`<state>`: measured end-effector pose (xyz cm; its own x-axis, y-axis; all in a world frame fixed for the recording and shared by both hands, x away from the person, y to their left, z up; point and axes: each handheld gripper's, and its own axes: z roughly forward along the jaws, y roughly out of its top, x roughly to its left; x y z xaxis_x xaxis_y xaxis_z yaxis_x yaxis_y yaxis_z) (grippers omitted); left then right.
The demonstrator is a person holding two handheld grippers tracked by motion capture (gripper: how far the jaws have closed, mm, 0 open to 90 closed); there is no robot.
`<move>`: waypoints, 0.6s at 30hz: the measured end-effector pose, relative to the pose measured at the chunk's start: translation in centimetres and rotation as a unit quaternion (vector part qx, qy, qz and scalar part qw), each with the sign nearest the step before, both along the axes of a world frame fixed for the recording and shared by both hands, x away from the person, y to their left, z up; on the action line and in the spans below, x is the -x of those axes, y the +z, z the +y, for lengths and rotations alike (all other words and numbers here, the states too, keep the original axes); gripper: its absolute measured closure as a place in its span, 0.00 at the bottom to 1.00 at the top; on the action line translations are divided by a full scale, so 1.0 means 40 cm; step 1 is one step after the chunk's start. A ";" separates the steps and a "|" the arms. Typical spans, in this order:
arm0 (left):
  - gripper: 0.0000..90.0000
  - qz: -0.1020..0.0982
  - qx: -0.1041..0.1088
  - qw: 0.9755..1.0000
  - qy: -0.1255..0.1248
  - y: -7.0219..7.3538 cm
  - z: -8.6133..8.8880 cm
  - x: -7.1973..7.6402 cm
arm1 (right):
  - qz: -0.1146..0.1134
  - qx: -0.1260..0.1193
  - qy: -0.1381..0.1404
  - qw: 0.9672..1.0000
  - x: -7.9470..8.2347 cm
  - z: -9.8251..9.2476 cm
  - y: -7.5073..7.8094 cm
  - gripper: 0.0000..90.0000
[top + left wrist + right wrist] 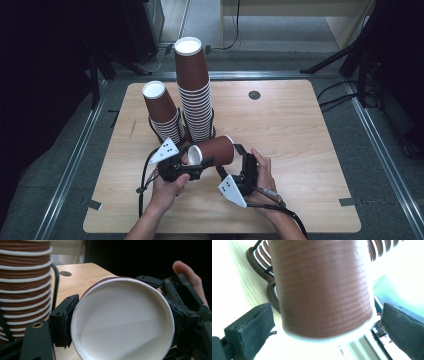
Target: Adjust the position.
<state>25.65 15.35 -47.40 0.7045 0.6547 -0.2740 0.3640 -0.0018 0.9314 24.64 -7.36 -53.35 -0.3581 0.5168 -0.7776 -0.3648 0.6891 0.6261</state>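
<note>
Cup (212,151) sideways in pinching left claw (192,169), right claw (239,165) spread around it, two cup stacks (195,95) just behind.

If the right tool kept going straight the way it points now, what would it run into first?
Most likely the loose brown cup: it lies on its side between the right tool's open jaws, base toward it, gaps on both sides. The left tool grips its rim end. Behind it stand the cup stacks, though depth is unclear.
</note>
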 end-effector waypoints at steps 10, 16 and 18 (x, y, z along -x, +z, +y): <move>0.25 -0.002 -0.002 1.000 0.005 -0.004 0.002 -0.001 | 0.079 -0.093 -0.041 0.992 -0.010 -0.078 0.014 0.00; 0.25 -0.005 0.000 1.000 0.011 -0.002 0.006 -0.002 | 0.135 -0.148 -0.056 0.978 -0.002 -0.129 0.020 0.00; 0.25 -0.004 0.002 1.000 0.012 -0.002 0.007 -0.004 | 0.158 -0.200 -0.062 0.965 -0.004 -0.147 0.023 0.00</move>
<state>25.79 15.62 -47.47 0.6914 0.6696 -0.2712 0.3563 0.0105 0.9343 24.79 -13.26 -52.44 -0.4607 0.8075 -0.3683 -0.0421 0.3947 0.9179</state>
